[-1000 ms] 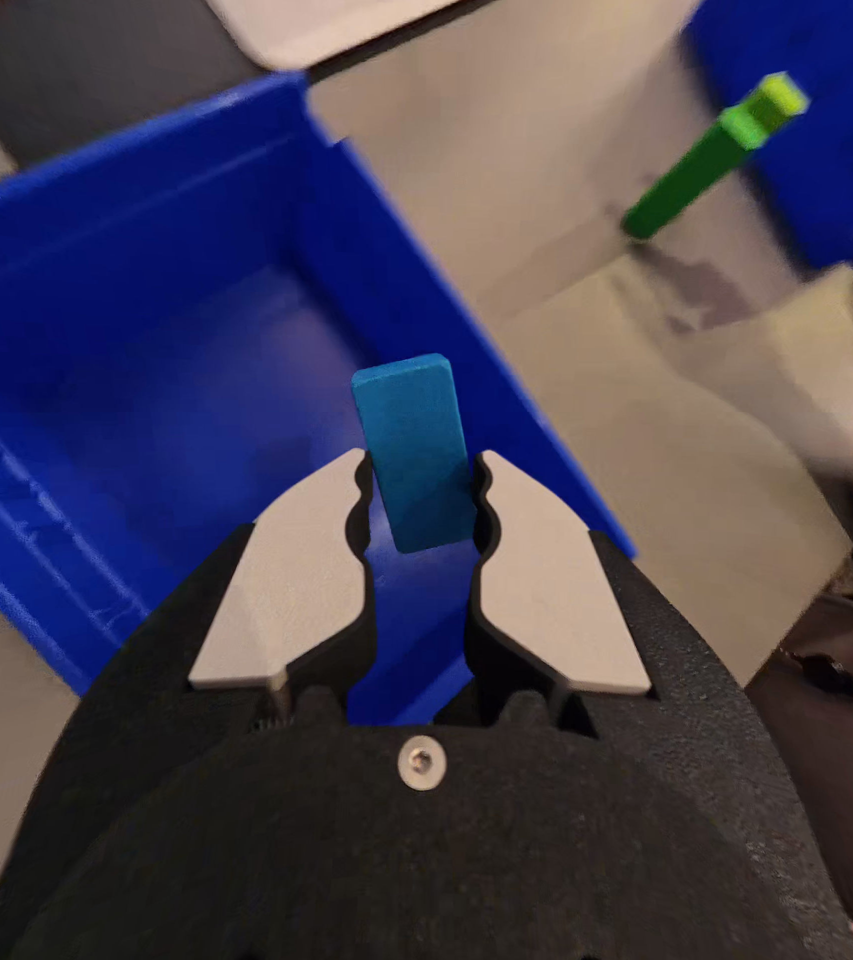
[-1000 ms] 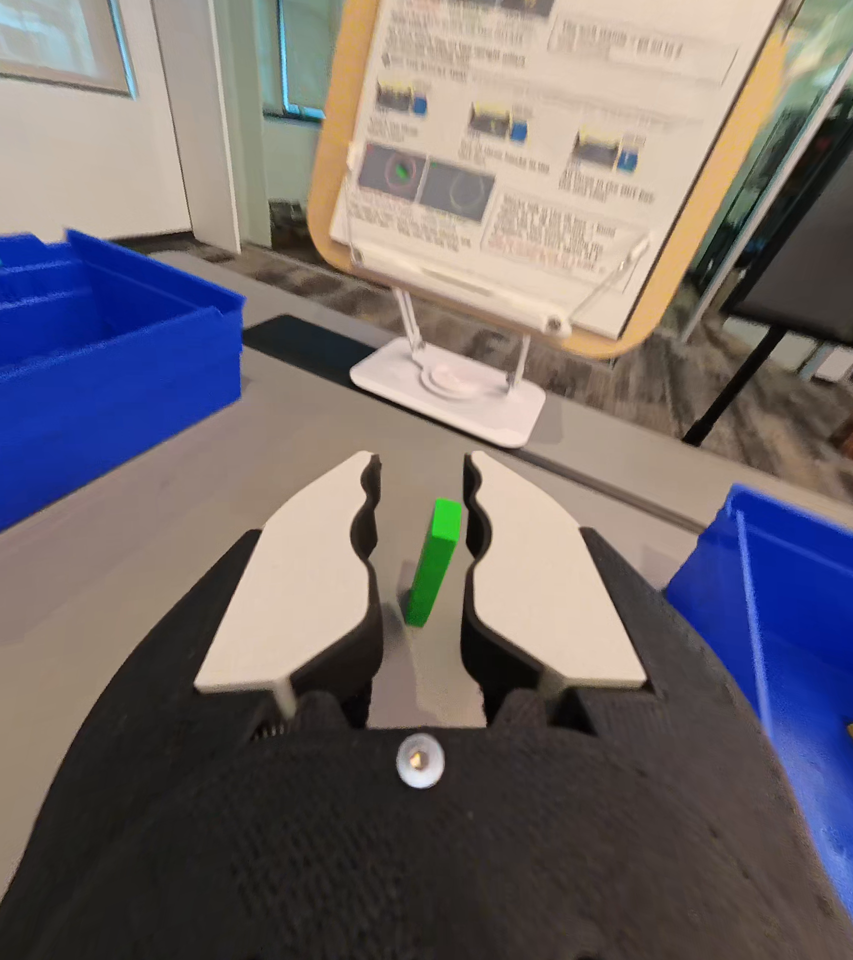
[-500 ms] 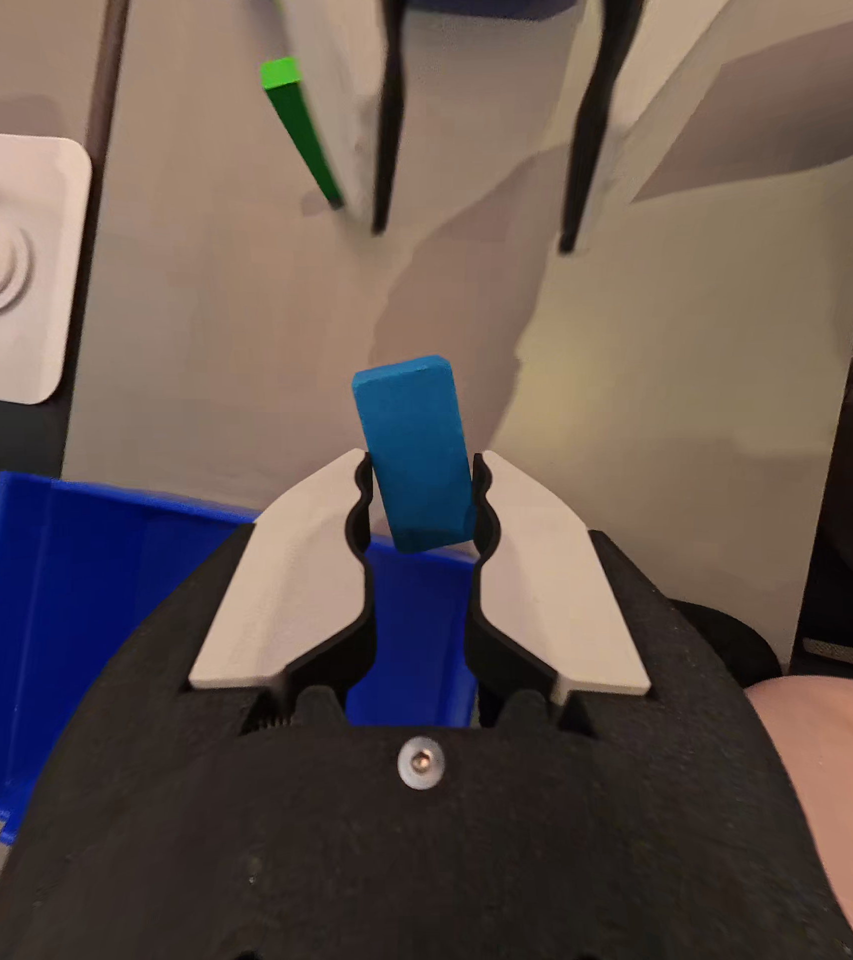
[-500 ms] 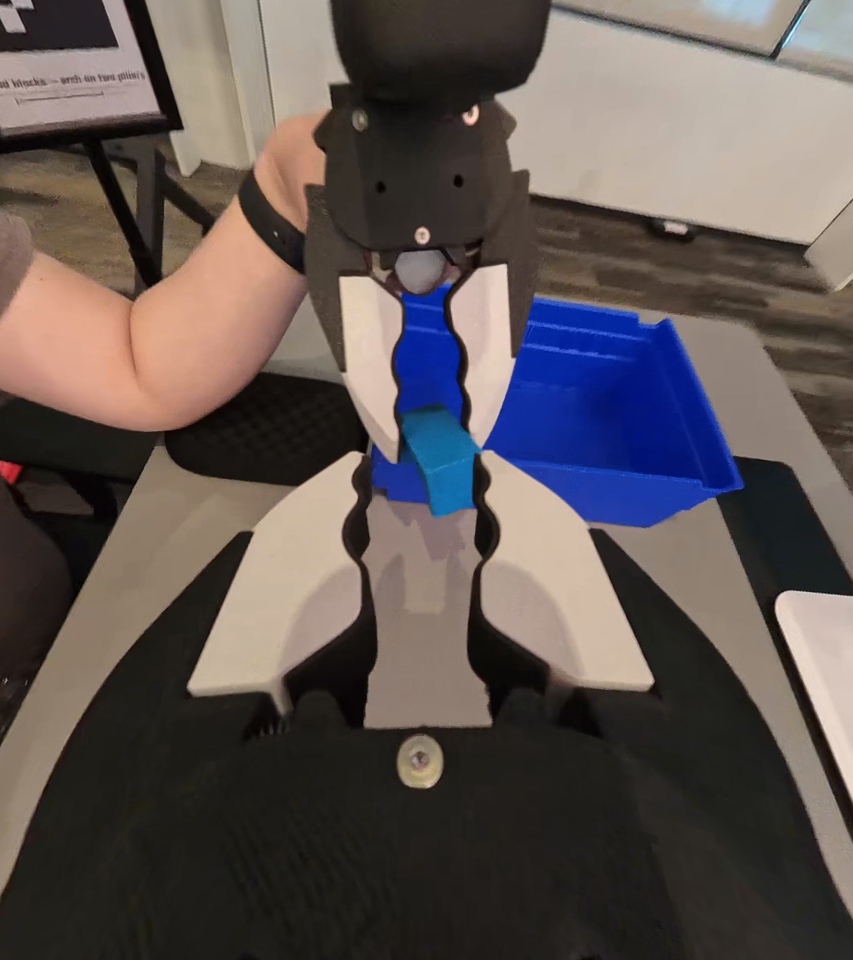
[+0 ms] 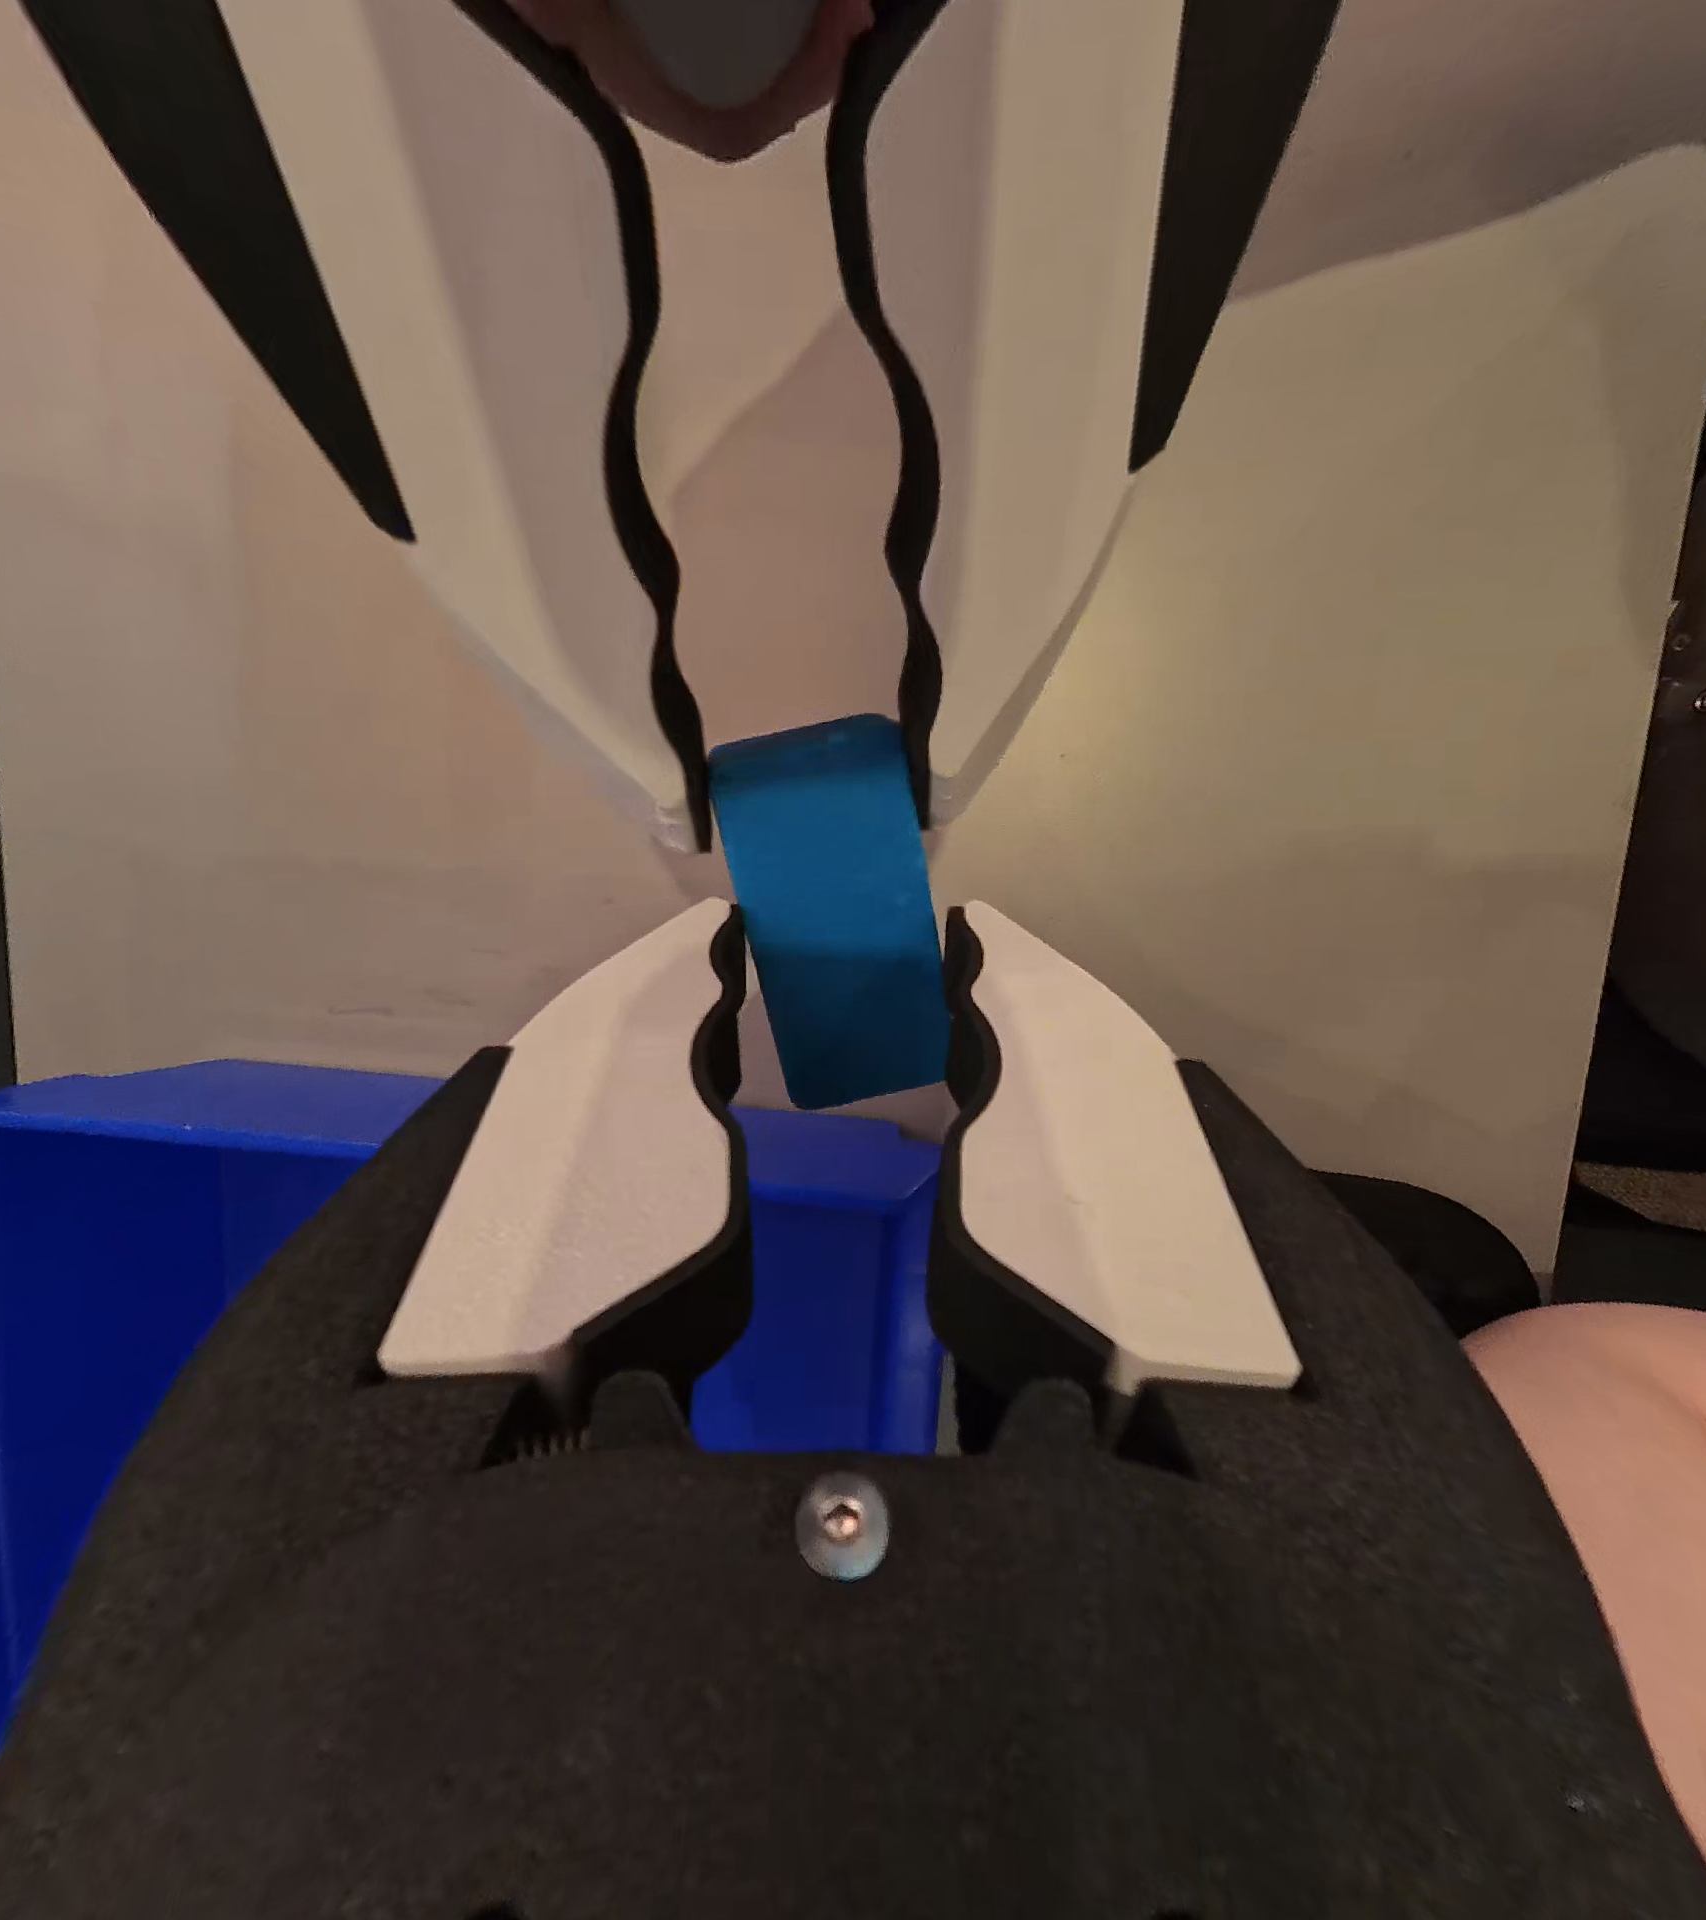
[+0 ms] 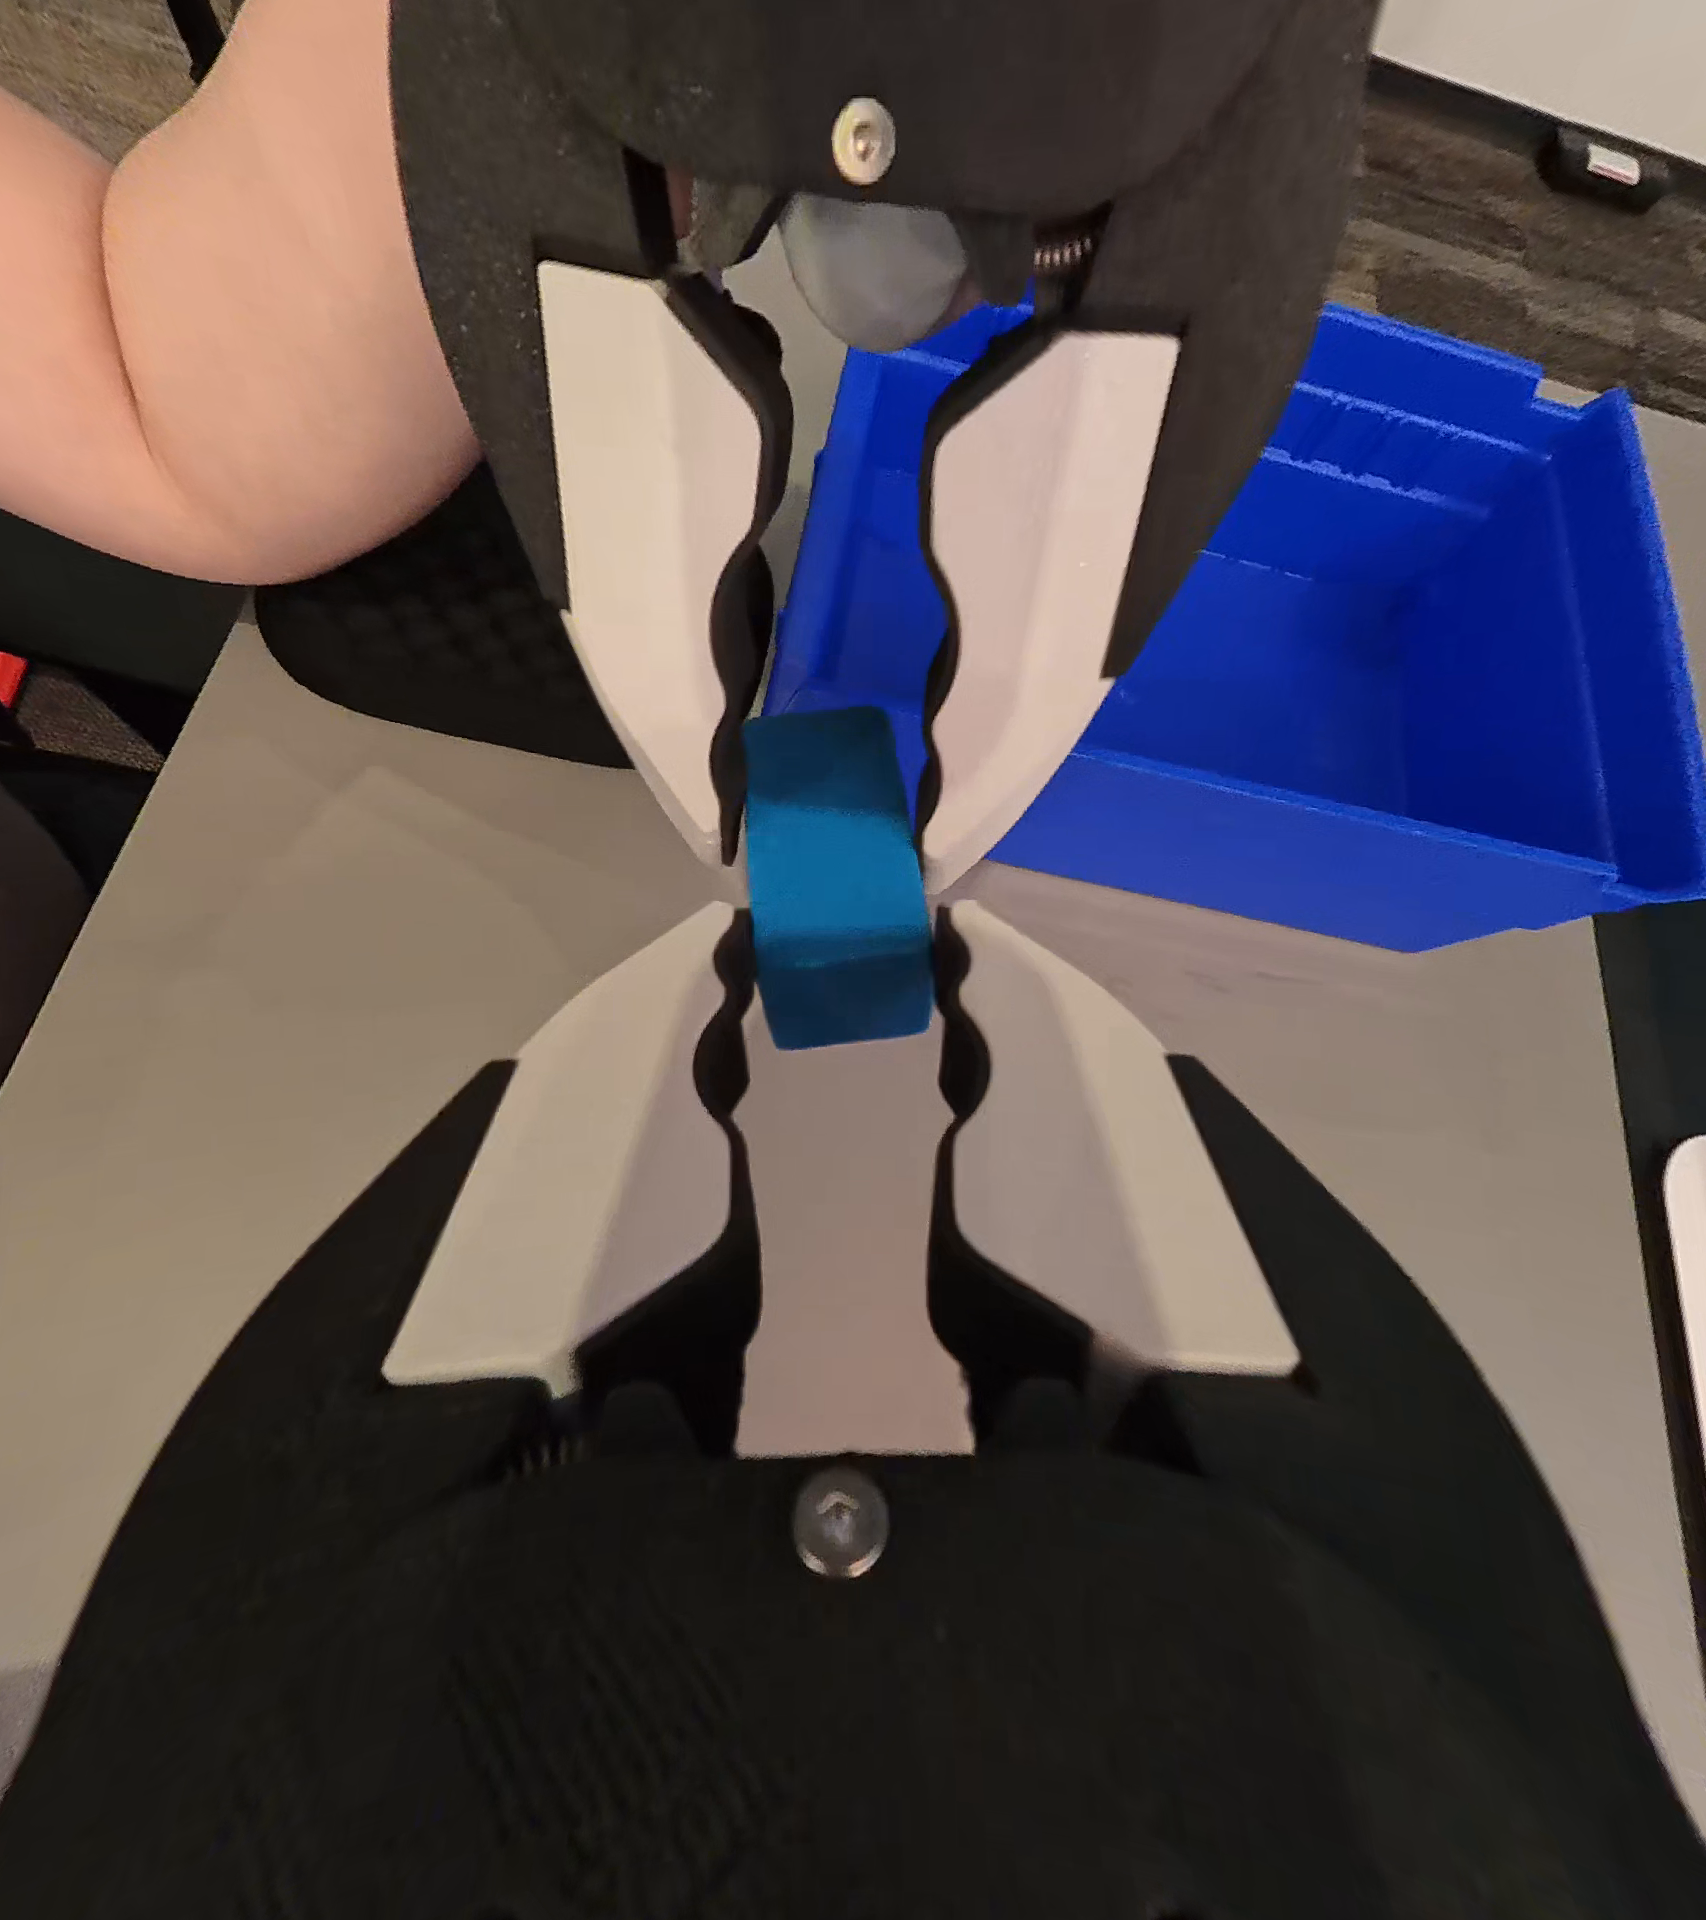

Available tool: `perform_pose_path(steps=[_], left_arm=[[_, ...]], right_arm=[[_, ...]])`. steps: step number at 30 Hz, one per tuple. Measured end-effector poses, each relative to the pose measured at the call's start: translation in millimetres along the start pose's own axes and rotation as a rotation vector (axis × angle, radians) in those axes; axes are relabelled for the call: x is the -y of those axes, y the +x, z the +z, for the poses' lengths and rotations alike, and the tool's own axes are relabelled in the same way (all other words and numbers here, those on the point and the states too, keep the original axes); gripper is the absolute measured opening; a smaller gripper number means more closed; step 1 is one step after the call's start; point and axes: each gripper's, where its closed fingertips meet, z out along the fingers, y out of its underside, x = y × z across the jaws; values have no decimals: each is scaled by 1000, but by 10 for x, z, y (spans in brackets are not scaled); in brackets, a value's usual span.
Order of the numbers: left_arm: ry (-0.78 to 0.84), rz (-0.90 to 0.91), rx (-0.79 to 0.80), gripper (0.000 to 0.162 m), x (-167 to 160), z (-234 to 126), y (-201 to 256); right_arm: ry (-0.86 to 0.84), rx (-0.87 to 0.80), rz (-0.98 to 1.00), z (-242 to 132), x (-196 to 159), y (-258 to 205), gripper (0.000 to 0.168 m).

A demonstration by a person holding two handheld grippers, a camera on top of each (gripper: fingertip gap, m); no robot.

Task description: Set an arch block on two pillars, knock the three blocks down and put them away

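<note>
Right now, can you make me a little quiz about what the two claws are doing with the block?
1. True or false: the left claw grips the block.
2. Which thing sits on the table close to the claws? A) a blue bin B) a red bucket C) a green basket
3. Fill in: the left claw and the right claw point ___ each other.

Key: 1 true; 2 A; 3 toward.
</note>
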Motion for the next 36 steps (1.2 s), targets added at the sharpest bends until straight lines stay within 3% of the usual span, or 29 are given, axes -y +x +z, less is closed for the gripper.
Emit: perform_pose_path(steps=[13,18,24,36], left_arm=[[9,-6,-20,37,85,77,10],[-25,-46,27,50,-38,86,-116],[82,-8,40,36,146,10,-144],[64,-20,29,36,167,76,-149]], right_arm=[[45,11,26,-79,-92,-14,34],[94,-49,19,-209,-49,63,34],[160,-65,65,-392,-41,119,34],[-49,-92,-17,-429,-152,106,38]])
